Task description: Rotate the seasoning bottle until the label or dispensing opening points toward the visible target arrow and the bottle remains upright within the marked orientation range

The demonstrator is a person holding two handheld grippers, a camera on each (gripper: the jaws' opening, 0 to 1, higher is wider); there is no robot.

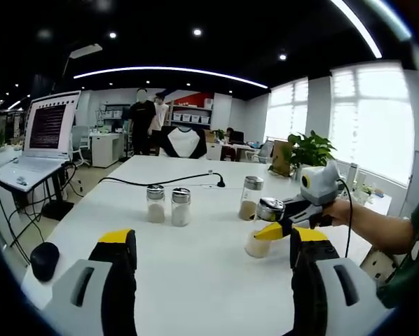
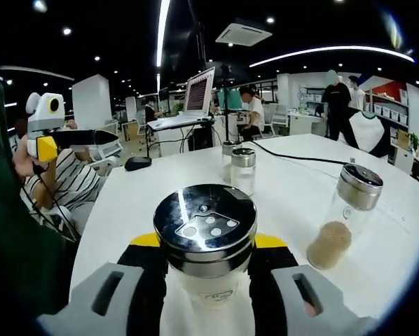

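Observation:
A clear seasoning bottle (image 2: 204, 241) with a chrome lid stands upright on the white table (image 2: 286, 175). My right gripper (image 2: 206, 246) is shut on it, one yellow-tipped jaw on each side of its body. The lid's wedge of several holes faces the camera. In the left gripper view the same bottle (image 1: 260, 231), with beige seasoning at its bottom, sits right of centre, and the right gripper (image 1: 293, 218) reaches it from the right in a person's hand. My left gripper (image 1: 213, 245) hovers open over the near table with nothing between its jaws. It appears again as the left gripper (image 2: 69, 138), raised at the table's left.
Two small shakers (image 1: 167, 204) stand together mid-table, with a taller jar (image 1: 250, 197) to their right and close to the held bottle. A black cable (image 1: 160, 182) crosses behind them. A mouse (image 1: 45, 260) and a laptop (image 1: 45, 136) are on the left. People stand at the back.

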